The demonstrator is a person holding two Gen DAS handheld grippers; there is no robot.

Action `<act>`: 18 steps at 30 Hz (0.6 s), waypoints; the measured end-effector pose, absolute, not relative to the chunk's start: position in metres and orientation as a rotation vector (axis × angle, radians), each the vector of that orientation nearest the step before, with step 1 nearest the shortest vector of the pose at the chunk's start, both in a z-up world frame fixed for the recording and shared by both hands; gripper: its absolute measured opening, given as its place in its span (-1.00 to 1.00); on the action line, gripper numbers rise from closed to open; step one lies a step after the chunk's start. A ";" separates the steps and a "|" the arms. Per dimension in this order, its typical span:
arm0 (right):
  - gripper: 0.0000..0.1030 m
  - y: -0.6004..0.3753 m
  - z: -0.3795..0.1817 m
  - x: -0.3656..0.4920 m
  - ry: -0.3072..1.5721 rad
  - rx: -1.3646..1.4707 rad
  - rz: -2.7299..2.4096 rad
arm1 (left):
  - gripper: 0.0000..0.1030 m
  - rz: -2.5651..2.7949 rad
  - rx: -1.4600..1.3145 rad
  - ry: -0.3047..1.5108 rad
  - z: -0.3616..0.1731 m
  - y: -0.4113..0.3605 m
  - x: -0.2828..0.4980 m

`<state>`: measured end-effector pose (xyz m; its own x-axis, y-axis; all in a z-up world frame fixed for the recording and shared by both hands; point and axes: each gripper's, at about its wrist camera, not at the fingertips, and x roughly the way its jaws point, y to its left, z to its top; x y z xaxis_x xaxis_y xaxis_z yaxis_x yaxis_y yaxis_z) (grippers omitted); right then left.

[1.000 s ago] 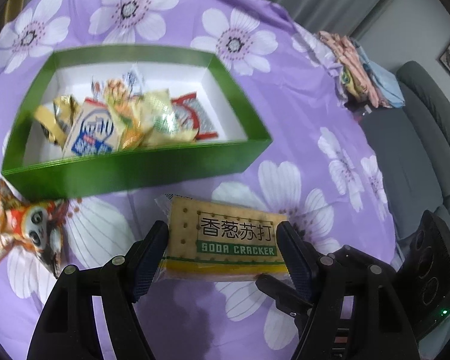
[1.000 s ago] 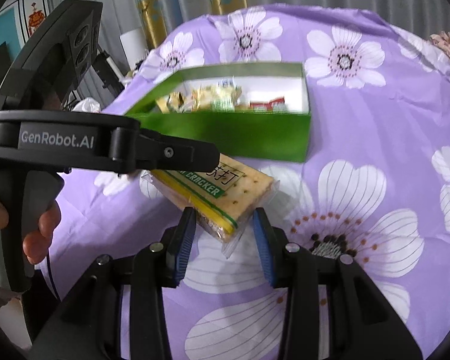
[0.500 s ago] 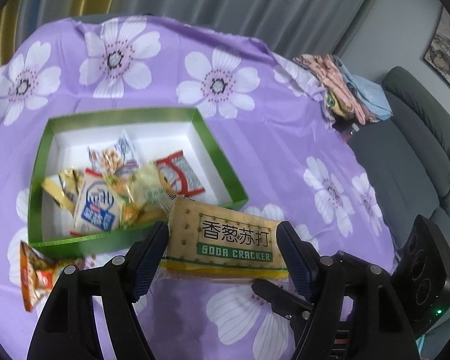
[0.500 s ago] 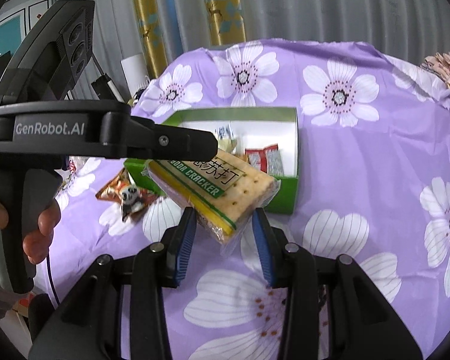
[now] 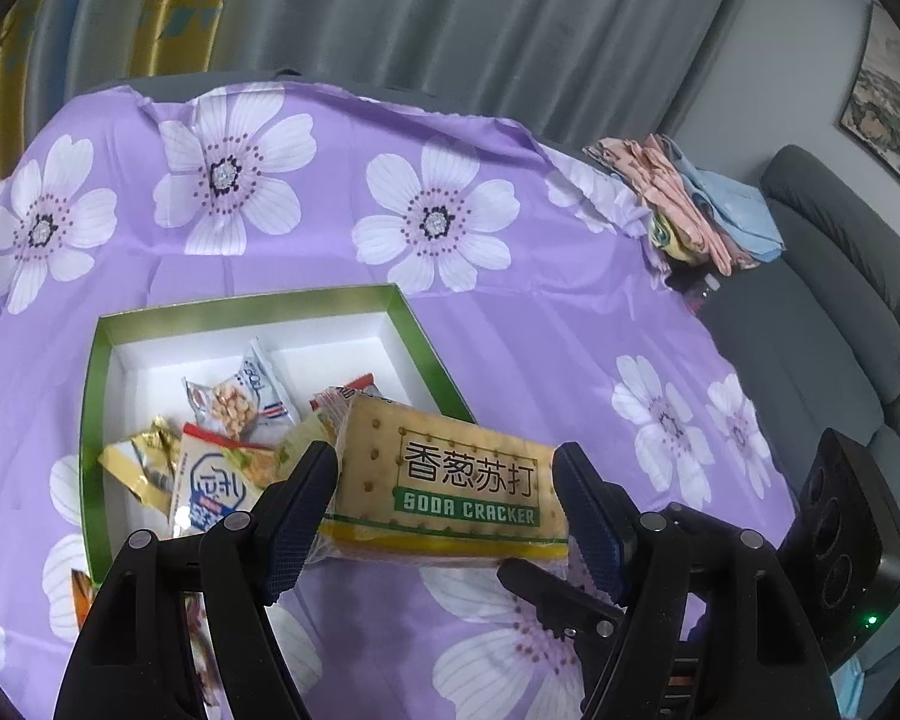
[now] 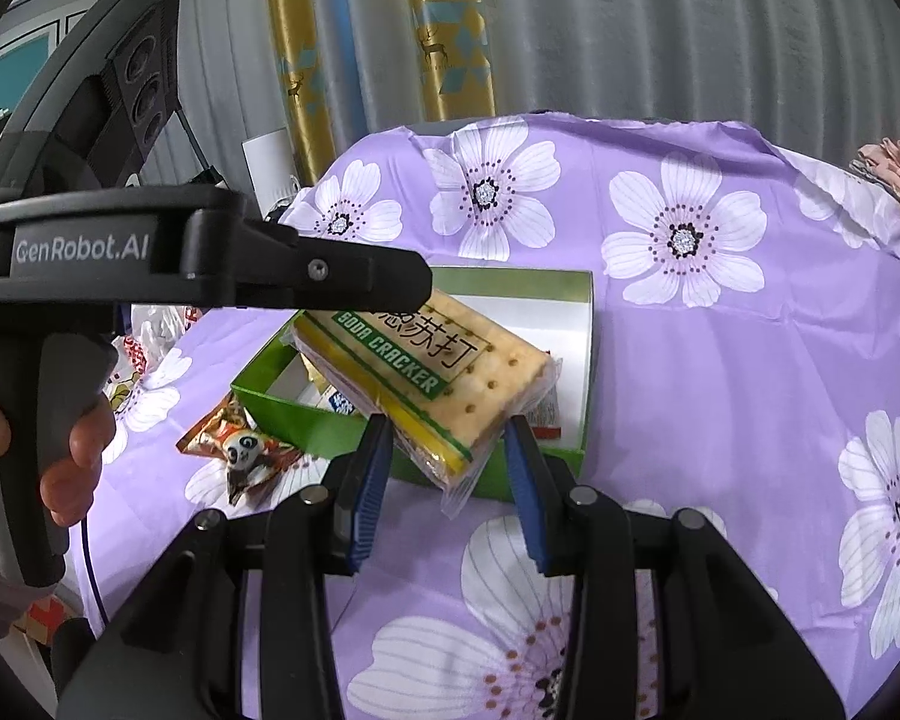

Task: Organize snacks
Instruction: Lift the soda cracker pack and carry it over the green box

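L to R, here we go. Far L on the bench (image 5: 510, 276), purple flower cloth: green box (image 5: 93, 420), open top, white inside, w/ a heap of small snack packs (image 5: 222, 450) piled toward its near-L corner. Far half of the box floor looks bare. Panda pack (image 6: 240, 450) lies outside the box, on the cloth just beside its near wall.

Next, the left claw (image 5: 444, 480): clamped on the soda cracker pack (image 5: 456, 480), one pad on each short end, so the pack's long axis runs straight across between the fingers, L to R in the left wrist view. Pack is up in the air, label up, overlapping the box's near-R corner in view, so it looks to hang about over that rim.

Then the right claw (image 6: 447, 468): fingers astride the pack's near corner and crimped wrapper end, w/ gaps showing on both sides, so not gripping I'd say, just flanking, half-wide.

The key relation: box lies ahead and to the L of the held pack. Left claw has it, so left does the drop. My read: carry fwd and L, over the bare far floor, keep long axis along the box length, then let go. Risk: R end clips the rim.
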<state>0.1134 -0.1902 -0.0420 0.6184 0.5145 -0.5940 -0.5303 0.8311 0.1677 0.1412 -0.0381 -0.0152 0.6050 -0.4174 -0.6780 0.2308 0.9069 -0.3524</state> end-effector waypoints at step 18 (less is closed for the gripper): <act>-0.23 -0.160 -0.063 0.173 0.717 -0.053 0.626 | 0.44 -0.308 -0.288 0.886 -0.048 -0.012 0.189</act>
